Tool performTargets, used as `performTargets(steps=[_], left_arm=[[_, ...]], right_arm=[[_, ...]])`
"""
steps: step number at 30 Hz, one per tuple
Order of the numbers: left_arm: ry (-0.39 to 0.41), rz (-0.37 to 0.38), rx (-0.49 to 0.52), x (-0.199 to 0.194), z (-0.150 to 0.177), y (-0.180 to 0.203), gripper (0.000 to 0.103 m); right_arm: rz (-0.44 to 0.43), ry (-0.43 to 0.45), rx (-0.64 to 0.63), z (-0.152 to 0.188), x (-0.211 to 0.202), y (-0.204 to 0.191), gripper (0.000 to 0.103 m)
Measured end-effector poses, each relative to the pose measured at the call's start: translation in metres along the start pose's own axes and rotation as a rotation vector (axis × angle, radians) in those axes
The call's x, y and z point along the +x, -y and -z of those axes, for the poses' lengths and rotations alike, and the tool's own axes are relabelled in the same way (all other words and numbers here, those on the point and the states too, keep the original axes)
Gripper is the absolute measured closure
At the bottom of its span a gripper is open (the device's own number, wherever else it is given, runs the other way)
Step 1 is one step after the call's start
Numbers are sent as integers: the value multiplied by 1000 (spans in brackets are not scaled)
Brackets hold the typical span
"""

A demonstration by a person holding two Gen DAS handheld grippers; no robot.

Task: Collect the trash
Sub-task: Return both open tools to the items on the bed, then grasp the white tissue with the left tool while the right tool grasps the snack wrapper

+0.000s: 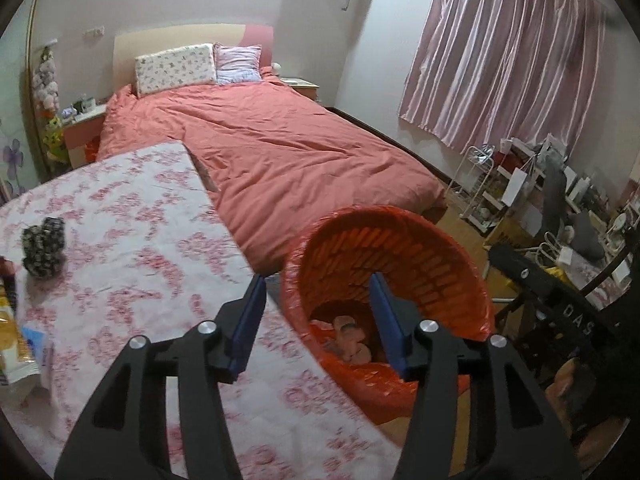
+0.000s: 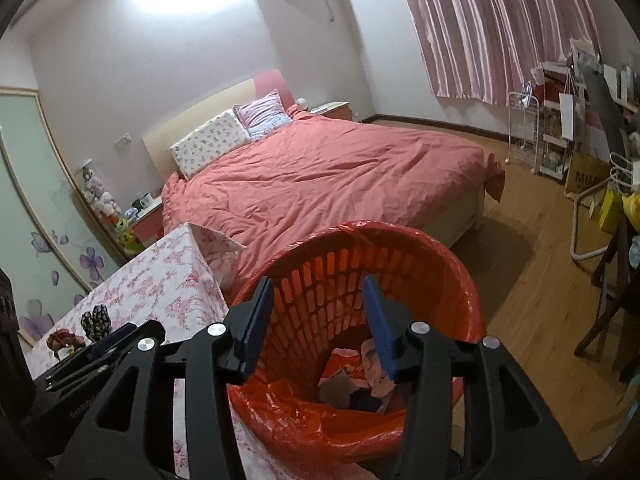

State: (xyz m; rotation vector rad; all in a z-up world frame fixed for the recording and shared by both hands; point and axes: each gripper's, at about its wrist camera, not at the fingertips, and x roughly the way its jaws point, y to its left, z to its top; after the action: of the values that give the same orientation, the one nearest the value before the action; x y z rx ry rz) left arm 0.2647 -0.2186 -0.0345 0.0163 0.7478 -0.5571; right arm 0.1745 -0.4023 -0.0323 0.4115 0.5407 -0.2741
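An orange slatted bin lined with an orange bag stands on the floor against the table's edge. Crumpled wrappers lie at its bottom, and the right wrist view shows them as mixed scraps. My left gripper hangs open over the table edge and the bin's near rim, with nothing between its blue pads. My right gripper is open above the bin mouth, also empty. On the floral tablecloth sits a black-and-white patterned wad, with a yellow packet at the left edge.
A bed with a salmon duvet lies just beyond table and bin. Dark chair legs and cluttered shelves fill the right side. Bare wooden floor lies right of the bin. A reddish-brown item lies beside the patterned wad.
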Motion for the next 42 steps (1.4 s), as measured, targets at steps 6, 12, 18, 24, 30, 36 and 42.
performTargets(steps=[6, 12, 18, 24, 30, 36, 42], left_arm=[[8, -83, -14, -27, 14, -29, 42], [1, -165, -82, -55, 31, -80, 41], [10, -277, -167, -89, 52, -139, 37], [22, -443, -272, -123, 79, -213, 31], [19, -534, -439, -145, 96, -286, 29], [9, -482, -500, -136, 92, -311, 29], [-31, -481, -510, -116, 96, -317, 38]], right_arm=[[-10, 1, -60, 3, -9, -21, 52], [-40, -18, -113, 11, -11, -49, 51], [-101, -72, -181, 28, -7, -90, 51], [-159, -129, -271, 51, -1, -136, 51], [-195, -184, -344, 75, 9, -174, 51], [-205, -211, -399, 90, 13, -197, 51], [-203, -224, -426, 97, 16, -210, 51]])
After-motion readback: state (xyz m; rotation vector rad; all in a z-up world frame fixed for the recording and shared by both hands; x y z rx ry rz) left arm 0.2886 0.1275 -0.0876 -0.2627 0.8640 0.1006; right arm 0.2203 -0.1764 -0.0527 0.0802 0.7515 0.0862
